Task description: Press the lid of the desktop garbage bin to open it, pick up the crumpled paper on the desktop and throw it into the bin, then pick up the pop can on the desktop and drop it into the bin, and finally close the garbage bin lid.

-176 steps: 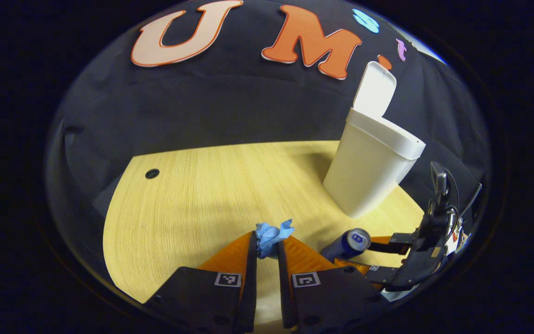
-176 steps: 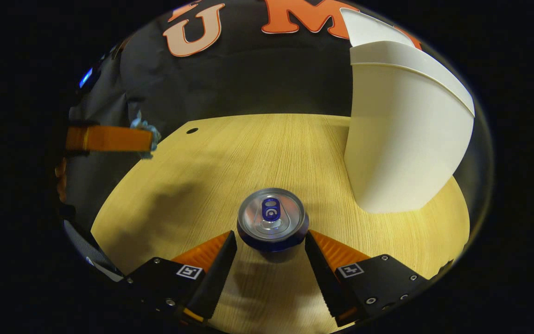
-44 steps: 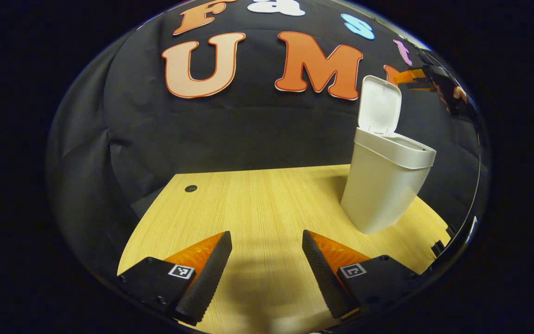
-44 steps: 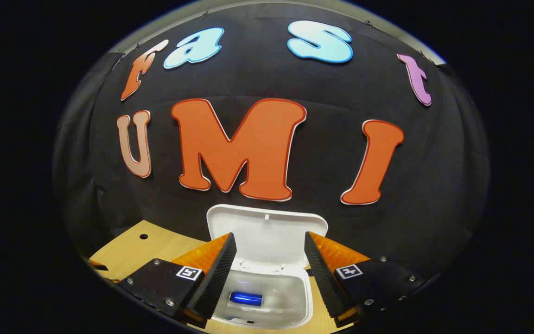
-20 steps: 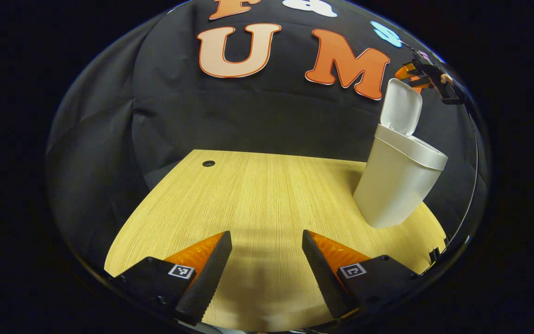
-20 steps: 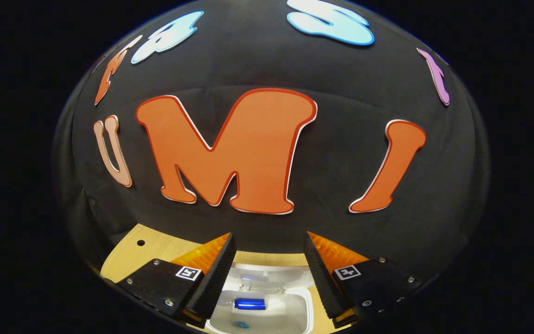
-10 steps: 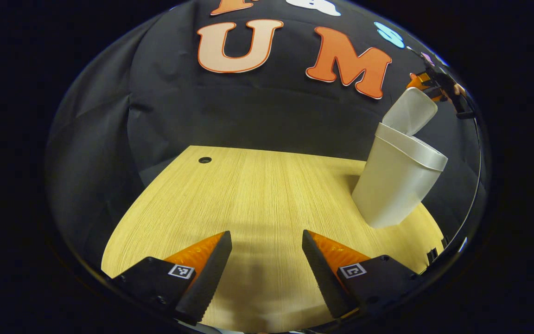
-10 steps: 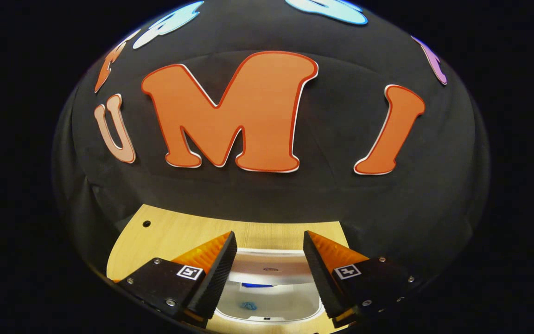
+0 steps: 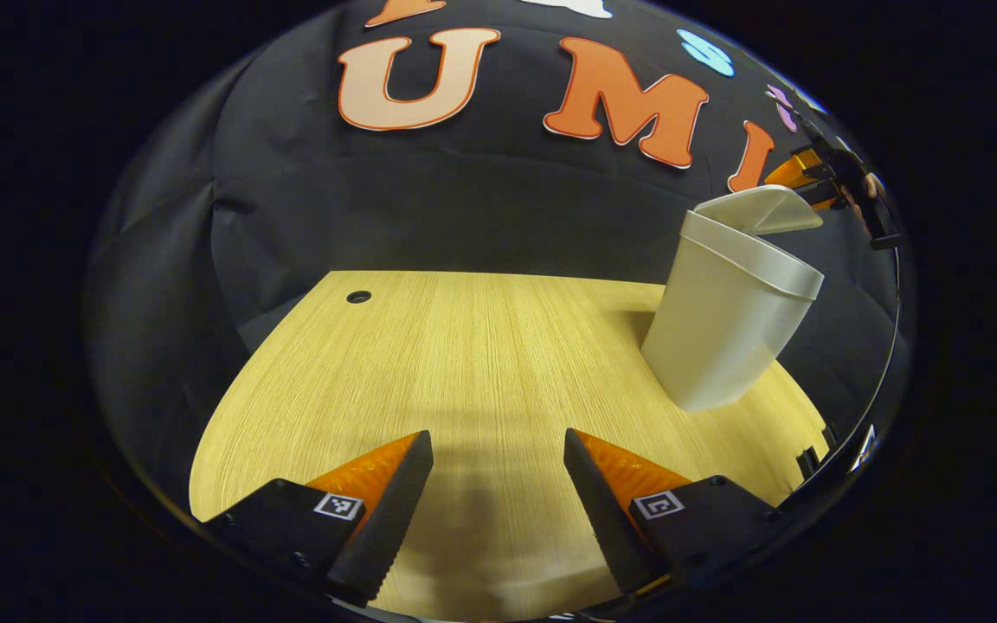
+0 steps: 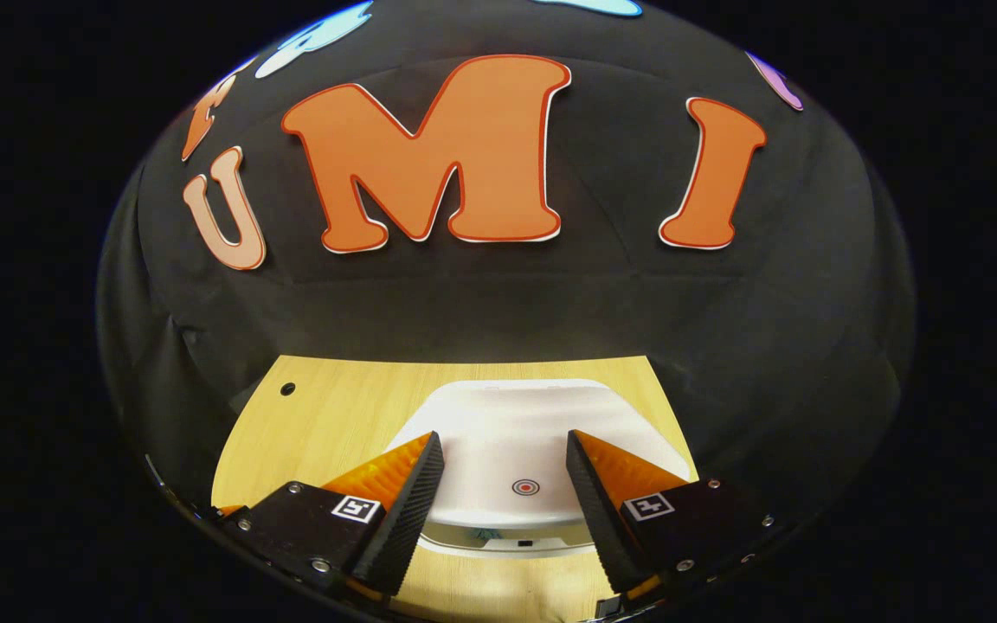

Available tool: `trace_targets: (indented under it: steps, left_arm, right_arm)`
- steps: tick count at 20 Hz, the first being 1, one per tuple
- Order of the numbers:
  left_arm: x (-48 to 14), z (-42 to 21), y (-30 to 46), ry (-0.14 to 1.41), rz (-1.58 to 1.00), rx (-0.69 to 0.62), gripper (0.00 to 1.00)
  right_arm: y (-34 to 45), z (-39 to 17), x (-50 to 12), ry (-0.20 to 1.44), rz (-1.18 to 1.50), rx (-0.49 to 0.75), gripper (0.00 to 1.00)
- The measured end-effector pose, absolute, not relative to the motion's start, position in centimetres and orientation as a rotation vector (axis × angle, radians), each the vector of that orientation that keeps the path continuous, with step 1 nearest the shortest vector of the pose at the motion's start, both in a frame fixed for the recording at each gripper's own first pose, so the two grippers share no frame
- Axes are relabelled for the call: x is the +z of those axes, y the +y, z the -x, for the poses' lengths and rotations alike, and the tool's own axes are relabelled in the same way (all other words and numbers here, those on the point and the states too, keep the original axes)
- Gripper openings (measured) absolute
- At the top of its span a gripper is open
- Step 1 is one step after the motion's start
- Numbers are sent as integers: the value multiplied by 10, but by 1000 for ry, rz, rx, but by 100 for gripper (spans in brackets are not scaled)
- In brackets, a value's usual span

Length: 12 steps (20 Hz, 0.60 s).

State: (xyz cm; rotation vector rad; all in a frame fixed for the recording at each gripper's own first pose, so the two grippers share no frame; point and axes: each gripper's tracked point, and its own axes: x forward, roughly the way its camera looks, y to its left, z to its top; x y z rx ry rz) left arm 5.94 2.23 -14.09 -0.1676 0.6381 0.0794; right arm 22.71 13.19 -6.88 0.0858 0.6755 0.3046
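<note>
Jaws of both grippers stand apart and empty. Since half a second ago the lid [image 10: 526,437] has swung from part-raised to nearly flat on the garbage bin [image 9: 723,333], leaving a thin gap at its front edge; closing appears almost complete. Crumpled paper and pop can, seen inside a second ago, are now covered. Right gripper [image 10: 503,484] hangs directly over the lid, lower centre of its view. Left gripper [image 9: 498,493] hovers above the desktop [image 9: 464,346], well clear of the bin.
</note>
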Motion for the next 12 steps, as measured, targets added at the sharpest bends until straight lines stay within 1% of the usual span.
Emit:
trace_targets:
  steps: [12]
  left_arm:
    - [-145, -54, 21, 685, 157, 54, 98]
  right_arm:
    - [131, -194, -122, 785, -78, 309, 87]
